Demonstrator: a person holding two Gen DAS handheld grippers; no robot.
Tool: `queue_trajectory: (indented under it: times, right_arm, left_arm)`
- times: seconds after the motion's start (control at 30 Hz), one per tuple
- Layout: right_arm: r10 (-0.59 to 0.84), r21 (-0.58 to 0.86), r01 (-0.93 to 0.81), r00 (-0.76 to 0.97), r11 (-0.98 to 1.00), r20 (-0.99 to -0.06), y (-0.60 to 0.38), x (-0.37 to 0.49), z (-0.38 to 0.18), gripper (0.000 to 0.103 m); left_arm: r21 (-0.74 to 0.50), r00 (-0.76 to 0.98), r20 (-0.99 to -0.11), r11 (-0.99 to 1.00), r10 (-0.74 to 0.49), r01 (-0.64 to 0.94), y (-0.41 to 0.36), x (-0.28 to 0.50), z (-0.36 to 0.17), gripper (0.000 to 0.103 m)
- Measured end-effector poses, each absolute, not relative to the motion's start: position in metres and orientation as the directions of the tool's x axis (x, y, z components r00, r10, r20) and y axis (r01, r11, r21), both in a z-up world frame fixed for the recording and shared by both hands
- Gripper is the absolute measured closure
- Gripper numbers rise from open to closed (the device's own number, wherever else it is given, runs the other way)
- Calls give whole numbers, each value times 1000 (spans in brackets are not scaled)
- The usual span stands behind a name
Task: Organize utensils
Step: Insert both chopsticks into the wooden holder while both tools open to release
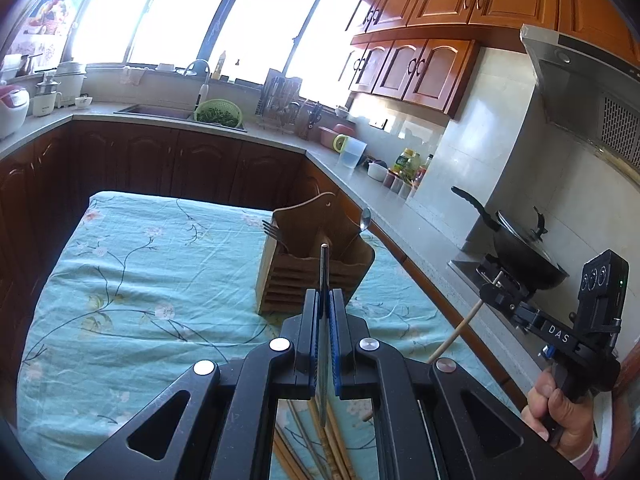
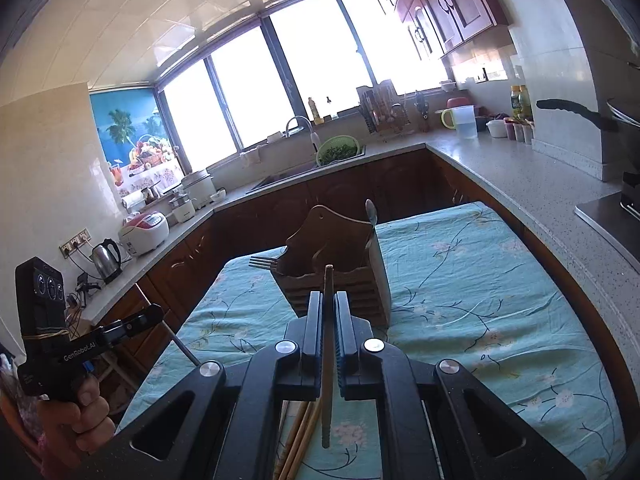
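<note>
A wooden utensil holder point(image 1: 316, 260) point(image 2: 336, 252) stands on the teal floral cloth point(image 1: 140, 280) point(image 2: 480, 300), just beyond both grippers. A fork point(image 1: 274, 230) point(image 2: 264, 262) sticks out of its left side and a spoon point(image 1: 365, 218) point(image 2: 371, 210) out of its right. My left gripper point(image 1: 324, 294) point(image 2: 154, 314) is shut on a dark metal chopstick point(image 1: 324, 264) that points up and forward. My right gripper point(image 2: 329, 296) point(image 1: 492, 288) is shut on a pale wooden chopstick point(image 2: 329, 280) point(image 1: 460, 328). Several more chopsticks point(image 2: 300, 432) point(image 1: 324, 444) lie on the cloth under the grippers.
A grey counter point(image 2: 520, 168) wraps around the cloth-covered table. It carries a sink with a green colander point(image 1: 218, 114), a dish rack point(image 1: 280, 100), bottles, a kettle point(image 2: 106, 258) and rice cookers. A black wok point(image 1: 520, 248) sits on the stove at right. A hand point(image 1: 560, 412) grips each tool.
</note>
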State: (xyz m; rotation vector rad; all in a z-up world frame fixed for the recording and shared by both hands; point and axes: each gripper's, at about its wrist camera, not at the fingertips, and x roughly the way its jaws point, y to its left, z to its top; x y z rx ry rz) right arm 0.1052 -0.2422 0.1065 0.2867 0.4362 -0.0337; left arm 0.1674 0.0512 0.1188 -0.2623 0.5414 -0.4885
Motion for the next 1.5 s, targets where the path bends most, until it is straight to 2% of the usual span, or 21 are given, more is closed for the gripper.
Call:
queue_trajectory:
  times: [0.17,0.47,0.57,0.73,1.07,1.23,1.5]
  right_arm:
    - [-6,255,106,931,961,-366,-251,120,128,98]
    - [-96,239,147,972,960,-213,-272,169,186,98]
    - [-126,230,169,974,958,-190,-276,191,194,98]
    - [-162,213,206,965,955,-207,-281,225,178,98]
    - [-167,192,237,932,952,-322,-282,255,112,98]
    - [-152,183,229,921,956,-358,-278,259,96,97]
    - [-147,190,230,918,955,-369,-278,260,94,97]
  left_arm:
    - [-333,778,-383,860,-498,386,46,183,136,100]
    - [-311,850,-225,862,-476,400,34,236,179,100]
    - [-312,868,-208,871,-451,378,28,264,178,100]
    - [-305,889,-230,897,-396,321,9,306,146,100]
    - [-288,875,-316,916,-367,281,-34,357,83,100]
    - [-283,855,-366,919,-367,273,-47,374,70,100]
    - [-287,851,-372,918,-371,275,-35,380,82,99]
